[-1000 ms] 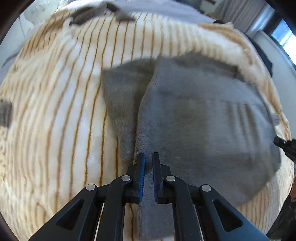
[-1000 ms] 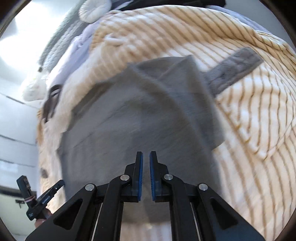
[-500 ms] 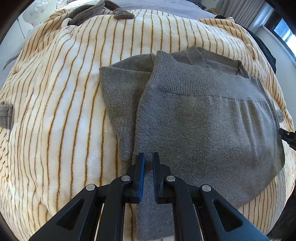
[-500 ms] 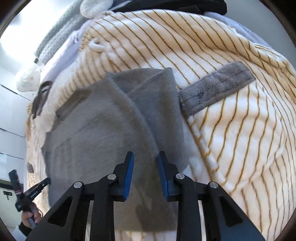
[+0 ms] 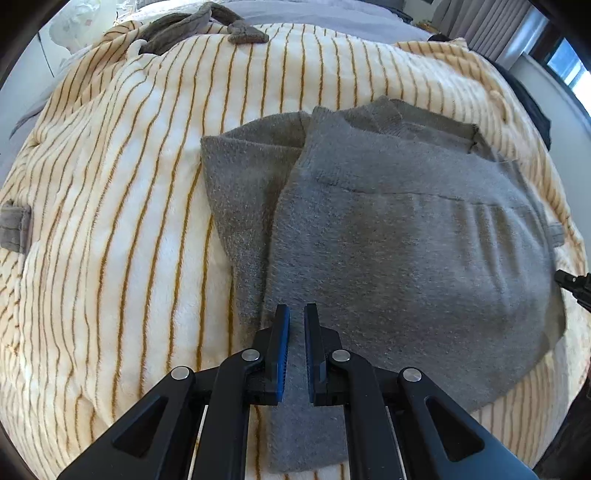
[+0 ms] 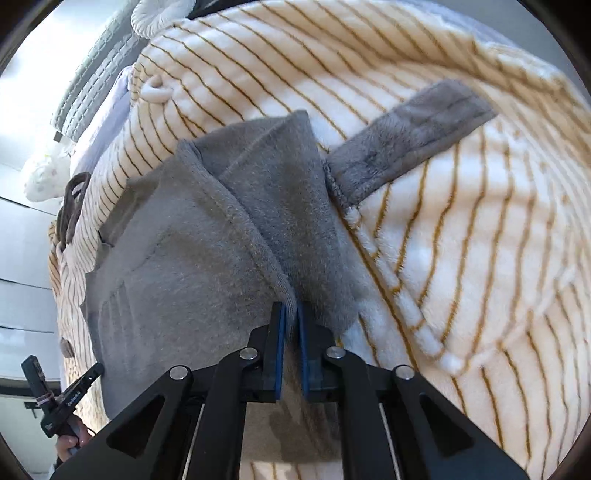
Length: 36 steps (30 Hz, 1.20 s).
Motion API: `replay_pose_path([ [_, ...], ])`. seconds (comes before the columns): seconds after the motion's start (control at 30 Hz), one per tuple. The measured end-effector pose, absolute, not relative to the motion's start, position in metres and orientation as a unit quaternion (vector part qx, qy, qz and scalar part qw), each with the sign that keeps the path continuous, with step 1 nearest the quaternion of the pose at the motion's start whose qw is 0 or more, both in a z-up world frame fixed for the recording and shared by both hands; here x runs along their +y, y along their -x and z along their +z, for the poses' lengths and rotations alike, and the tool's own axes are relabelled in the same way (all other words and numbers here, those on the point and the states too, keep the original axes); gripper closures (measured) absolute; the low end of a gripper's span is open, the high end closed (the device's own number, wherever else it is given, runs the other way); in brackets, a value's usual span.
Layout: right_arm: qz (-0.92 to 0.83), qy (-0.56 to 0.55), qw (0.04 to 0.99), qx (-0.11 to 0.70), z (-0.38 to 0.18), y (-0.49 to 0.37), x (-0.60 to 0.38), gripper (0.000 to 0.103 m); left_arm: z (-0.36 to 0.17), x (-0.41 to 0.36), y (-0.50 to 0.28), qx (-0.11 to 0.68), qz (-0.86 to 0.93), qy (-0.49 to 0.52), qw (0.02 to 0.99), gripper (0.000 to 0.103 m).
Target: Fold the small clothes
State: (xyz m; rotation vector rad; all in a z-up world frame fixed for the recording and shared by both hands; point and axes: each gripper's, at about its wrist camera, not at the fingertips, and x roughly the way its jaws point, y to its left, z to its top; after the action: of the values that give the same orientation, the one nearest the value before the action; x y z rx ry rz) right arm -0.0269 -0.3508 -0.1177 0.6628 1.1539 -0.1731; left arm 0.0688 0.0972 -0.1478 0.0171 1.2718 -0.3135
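A small grey knit garment (image 5: 406, 251) lies on a cream blanket with orange stripes (image 5: 122, 206), partly folded, one layer lying over another. My left gripper (image 5: 296, 314) sits at the garment's near edge, its jaws nearly closed with a narrow gap and grey cloth between them. In the right wrist view the garment (image 6: 184, 280) has a raised fold edge running to my right gripper (image 6: 290, 308), which is shut on that edge. The left gripper also shows at the lower left of the right wrist view (image 6: 98, 369).
A grey plush strap (image 6: 406, 147) lies on the blanket right of the garment. Dark brown cloth (image 5: 192, 26) lies at the blanket's far edge. A small grey tab (image 5: 14, 229) sits at the left. Pillows (image 6: 155, 14) lie beyond. The blanket (image 6: 461, 258) bulges unevenly.
My right gripper opened half a second ago and has now closed on the garment's fold edge, closer in. The left gripper has held nearly still at the near edge.
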Motion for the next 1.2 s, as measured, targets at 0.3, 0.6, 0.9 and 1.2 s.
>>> replay_pose_path([
  [0.3,-0.086,-0.264,0.811,0.514,-0.082,0.045,-0.317,0.094,-0.149,0.099,-0.059,0.613,-0.132,-0.022,0.778,0.046],
  [0.6,-0.034,-0.258,0.800,0.541,-0.092,0.035,-0.253,0.052,-0.139,0.106,-0.043,0.589,-0.079,-0.059,0.802,0.001],
  [0.9,0.017,-0.242,0.788,0.566,-0.100,0.028,-0.208,0.030,-0.151,0.117,-0.046,0.620,-0.066,-0.043,0.780,0.001],
  [1.2,0.037,-0.266,0.763,0.588,-0.114,0.035,-0.187,0.029,-0.150,0.120,-0.036,0.619,-0.070,-0.038,0.781,0.001],
])
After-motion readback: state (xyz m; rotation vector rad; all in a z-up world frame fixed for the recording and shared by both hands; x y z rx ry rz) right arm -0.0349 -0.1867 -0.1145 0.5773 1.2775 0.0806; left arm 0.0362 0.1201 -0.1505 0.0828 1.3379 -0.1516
